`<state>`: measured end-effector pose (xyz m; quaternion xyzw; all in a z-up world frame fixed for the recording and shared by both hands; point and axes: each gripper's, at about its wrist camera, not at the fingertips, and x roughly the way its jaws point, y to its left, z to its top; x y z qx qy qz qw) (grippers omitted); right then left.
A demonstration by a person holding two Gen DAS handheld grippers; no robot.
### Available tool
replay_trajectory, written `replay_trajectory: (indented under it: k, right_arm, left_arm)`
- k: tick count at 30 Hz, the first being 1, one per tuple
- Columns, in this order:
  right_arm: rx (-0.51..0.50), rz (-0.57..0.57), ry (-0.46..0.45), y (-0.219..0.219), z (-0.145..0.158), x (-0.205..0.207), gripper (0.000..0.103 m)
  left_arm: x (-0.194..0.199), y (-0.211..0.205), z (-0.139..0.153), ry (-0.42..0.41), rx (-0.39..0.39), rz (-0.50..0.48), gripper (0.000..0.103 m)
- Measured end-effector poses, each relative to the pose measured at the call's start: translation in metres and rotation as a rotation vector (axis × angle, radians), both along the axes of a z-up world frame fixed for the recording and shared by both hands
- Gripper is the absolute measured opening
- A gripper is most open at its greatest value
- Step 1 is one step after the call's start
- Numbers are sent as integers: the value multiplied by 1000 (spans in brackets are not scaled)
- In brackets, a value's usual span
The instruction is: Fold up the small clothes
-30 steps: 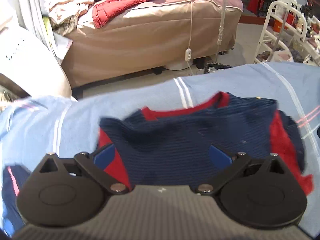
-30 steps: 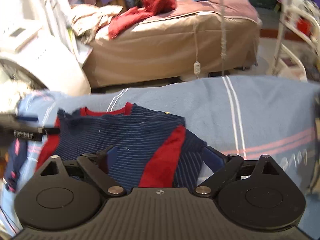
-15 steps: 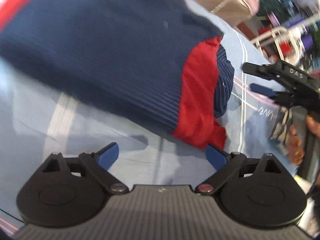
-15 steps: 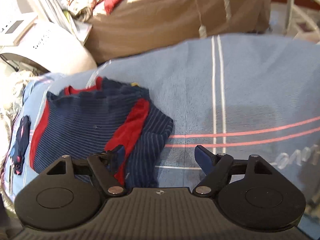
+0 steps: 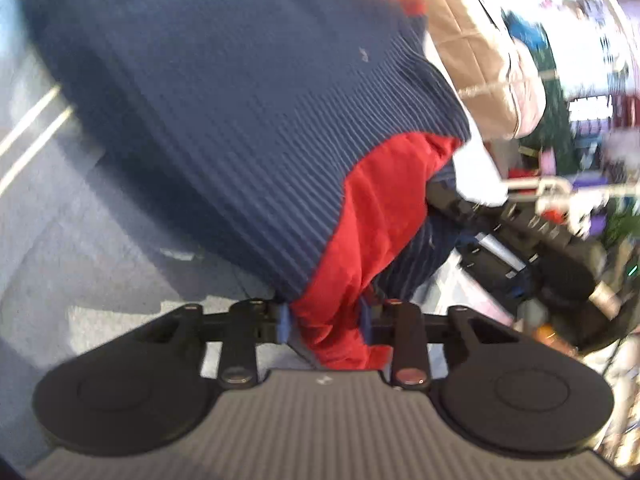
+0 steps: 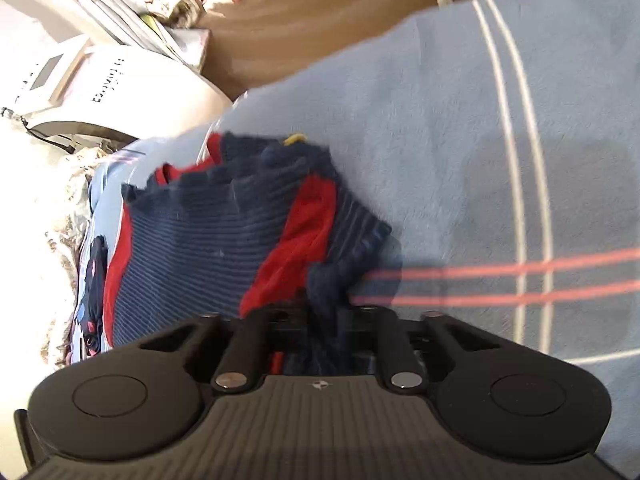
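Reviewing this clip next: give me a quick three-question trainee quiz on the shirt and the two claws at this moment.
1. True or false: the left claw is closed on a red part of the navy striped shirt.
2. Which part of the shirt is between the right claw's fingers? A) the red collar B) a navy striped fold at its near corner C) nothing
3. Fill in: the shirt lies on a light ____ blanket with white and pink stripes.

Key: 1 true; 2 B; 3 blue. Both claws' jaws have just been closing, with shirt fabric between them.
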<state>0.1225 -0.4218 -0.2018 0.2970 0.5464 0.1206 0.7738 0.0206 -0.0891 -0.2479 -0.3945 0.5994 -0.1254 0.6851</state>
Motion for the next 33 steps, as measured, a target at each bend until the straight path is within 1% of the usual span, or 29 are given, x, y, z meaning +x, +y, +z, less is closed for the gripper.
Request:
replay_trajectory:
  k: [1, 4, 6, 9, 12, 14, 16, 18, 19, 21, 22, 23, 24, 25, 26, 27, 29, 30, 31, 33]
  right_arm:
    - [-11, -13, -14, 2, 3, -1, 14]
    - [-30, -77, -30, 4, 19, -1, 11]
    - [-22, -77, -42, 12, 39, 4, 11]
    - [-10, -49, -60, 38, 72, 23, 11]
    - [32, -40, -69, 76, 98, 55, 11]
    - [60, -2, -71, 113, 108, 80, 11]
    - [53, 61, -83, 157, 115, 102, 11]
    - [47, 108, -73, 203, 111, 123, 10]
    - [40, 115, -51, 223, 104, 130, 10]
    - [8, 117, -12, 258, 88, 143, 11]
    - [-21, 126, -1, 275, 81, 147, 11]
    - [-44, 145, 9, 291, 73, 149, 14]
    - [-58, 162, 15, 304, 67, 150, 24]
    - [-59, 170, 20, 314, 62, 150, 29]
    - [-48, 177, 25, 322, 56, 149, 41]
    - [-26, 184, 21, 329, 55, 150, 43]
    - [-5, 194, -28, 335, 59, 149, 43]
    - [-22, 201, -59, 336, 65, 148, 43]
    - [-50, 205, -92, 336, 73, 147, 43]
    - [-111, 227, -160, 329, 91, 142, 44]
  left_arm:
    - [-1, 3, 0, 9, -18, 6, 23]
    - [1, 12, 6, 17, -70, 4, 21]
    - [3, 23, 12, 38, -125, 24, 20]
    - [10, 48, 21, 78, -233, 86, 20]
    - [22, 86, 36, 62, -301, 140, 20]
    - [31, 120, 43, 53, -332, 193, 20]
    - [38, 161, 44, 62, -363, 270, 20]
    - [44, 201, 40, 65, -345, 343, 20]
    - [46, 221, 35, 76, -339, 369, 20]
    - [50, 257, 21, 123, -338, 416, 21]
    - [50, 270, 16, 139, -310, 428, 22]
    - [51, 285, 14, 149, -263, 425, 24]
    - [50, 299, 16, 140, -198, 410, 33]
    - [48, 311, 20, 122, -131, 395, 51]
    - [46, 323, 26, 100, -73, 390, 59]
    - [46, 332, 32, 74, -39, 393, 64]
    - [44, 350, 44, 4, 12, 379, 64]
    - [45, 351, 52, -29, 42, 343, 64]
    - [51, 355, 63, -65, 72, 292, 63]
    - [62, 342, 87, -184, 136, 148, 60]
